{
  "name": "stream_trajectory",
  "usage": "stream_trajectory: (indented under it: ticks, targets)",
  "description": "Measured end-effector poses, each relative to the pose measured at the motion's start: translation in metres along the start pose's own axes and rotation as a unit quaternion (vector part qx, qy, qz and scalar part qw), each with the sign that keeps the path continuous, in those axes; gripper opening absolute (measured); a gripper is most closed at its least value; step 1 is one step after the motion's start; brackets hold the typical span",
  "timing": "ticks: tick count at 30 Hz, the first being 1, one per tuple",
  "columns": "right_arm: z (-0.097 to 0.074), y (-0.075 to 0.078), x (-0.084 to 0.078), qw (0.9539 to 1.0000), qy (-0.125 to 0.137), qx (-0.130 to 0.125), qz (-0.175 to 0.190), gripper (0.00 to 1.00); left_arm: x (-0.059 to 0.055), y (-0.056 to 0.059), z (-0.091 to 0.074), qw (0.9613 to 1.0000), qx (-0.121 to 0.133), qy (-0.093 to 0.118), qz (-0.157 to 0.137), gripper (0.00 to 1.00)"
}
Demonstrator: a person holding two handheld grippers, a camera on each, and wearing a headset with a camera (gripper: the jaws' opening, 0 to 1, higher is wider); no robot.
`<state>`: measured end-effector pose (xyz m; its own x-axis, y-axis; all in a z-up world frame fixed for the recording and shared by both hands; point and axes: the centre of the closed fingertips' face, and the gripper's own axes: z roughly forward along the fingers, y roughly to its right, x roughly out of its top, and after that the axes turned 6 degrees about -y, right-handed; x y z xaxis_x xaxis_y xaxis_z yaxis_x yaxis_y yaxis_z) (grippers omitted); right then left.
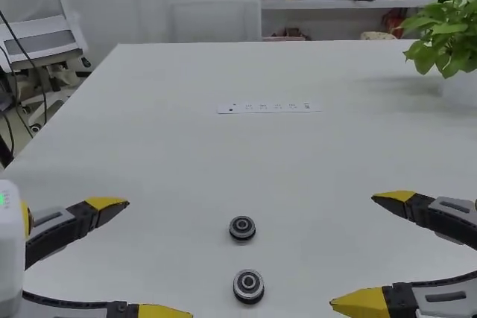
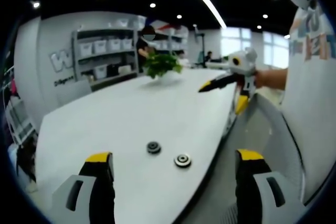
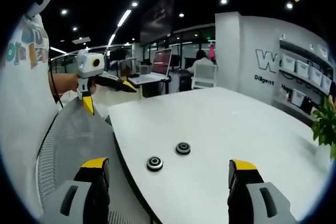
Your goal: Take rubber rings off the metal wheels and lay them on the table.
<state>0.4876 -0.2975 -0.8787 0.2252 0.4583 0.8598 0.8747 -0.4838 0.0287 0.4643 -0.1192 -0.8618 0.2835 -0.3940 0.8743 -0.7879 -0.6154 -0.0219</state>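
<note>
Centrally, near the front edge of the tabletop (image 1: 223,154), the farther wheel (image 1: 242,229) lay just behind the nearer wheel (image 1: 248,286), each wearing a dark rubber ring. The left tool (image 1: 138,258) and right tool (image 1: 369,251) flanked them, jaws spread wide, gripping nothing. A potted plant (image 1: 447,27) stood far right.

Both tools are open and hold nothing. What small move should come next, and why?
Probably bring the left tool down beside the nearer small metal wheel with black rubber ring: it lies untouched on the white table, and the right tool is open.
</note>
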Motion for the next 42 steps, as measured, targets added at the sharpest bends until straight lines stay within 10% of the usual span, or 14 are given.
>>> stream_trajectory:
  ticks: [42]
  targets:
    - [0.064, 0.001, -0.003, 0.997, -0.014, 0.069, -0.033, 0.83, -0.009, -0.013, 0.044, 0.9973, -0.056, -0.044, 0.02, 0.89]
